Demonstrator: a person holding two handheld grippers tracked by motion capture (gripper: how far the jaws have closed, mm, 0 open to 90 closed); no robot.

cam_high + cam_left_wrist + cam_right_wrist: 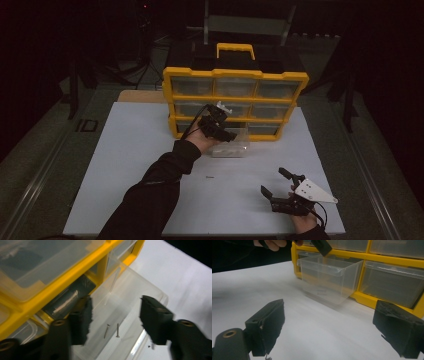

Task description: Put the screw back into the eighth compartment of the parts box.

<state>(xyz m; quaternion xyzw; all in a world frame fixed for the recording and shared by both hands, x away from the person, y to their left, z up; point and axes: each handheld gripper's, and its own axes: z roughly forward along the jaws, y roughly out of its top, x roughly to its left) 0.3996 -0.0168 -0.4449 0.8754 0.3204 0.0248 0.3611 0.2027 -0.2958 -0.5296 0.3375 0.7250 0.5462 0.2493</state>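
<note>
Left claw [115, 320] open over clear drawer [125, 302] — two screws [112, 330] inside, right claw [329, 332] open — empty.

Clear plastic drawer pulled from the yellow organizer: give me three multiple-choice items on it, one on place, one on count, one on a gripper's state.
1. Where does the clear plastic drawer stand?
A. On the white table in front of the yellow organizer cabinet
B. On top of the cabinet
C. Beside the right gripper

2. How many small metal screws lie in it?
A. None
B. Two
C. Six

3. The left gripper is:
A. Shut on a screw
B. Shut on the drawer's rim
C. Open above the drawer

A: high view shows it before the cabinet.
B: two screws show.
C: jaws apart, nothing between.
</note>
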